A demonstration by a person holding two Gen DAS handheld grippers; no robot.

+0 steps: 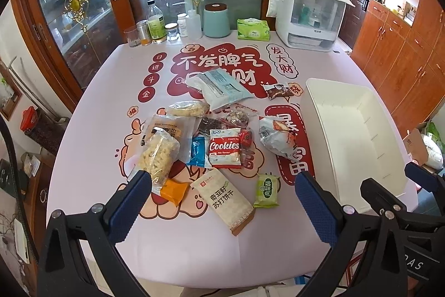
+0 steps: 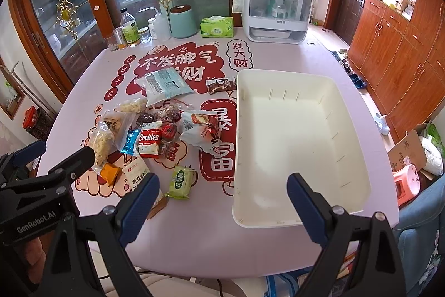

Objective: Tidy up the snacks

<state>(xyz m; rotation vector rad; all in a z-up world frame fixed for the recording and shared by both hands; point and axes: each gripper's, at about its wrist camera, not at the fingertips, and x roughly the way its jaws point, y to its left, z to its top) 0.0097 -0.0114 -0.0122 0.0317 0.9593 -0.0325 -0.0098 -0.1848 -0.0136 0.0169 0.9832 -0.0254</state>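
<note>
A pile of snack packets lies mid-table: a Cookies packet (image 1: 224, 148) (image 2: 150, 139), a cracker packet (image 1: 225, 199), a green packet (image 1: 267, 190) (image 2: 182, 182), an orange packet (image 1: 174, 190), a puffed-snack bag (image 1: 158, 155), a blue-white bag (image 1: 219, 86). An empty white bin (image 1: 353, 135) (image 2: 294, 141) stands to the right. My left gripper (image 1: 222, 202) is open, empty, above the near packets. My right gripper (image 2: 222, 202) is open, empty, by the bin's near left corner.
Bottles, jars, a teal canister (image 1: 217, 20), a green tissue pack (image 1: 253, 29) and a white appliance (image 1: 308, 16) line the table's far edge. Wooden cabinets (image 2: 403, 52) stand at right. A cardboard box and a pink stool (image 2: 406, 183) sit on the floor.
</note>
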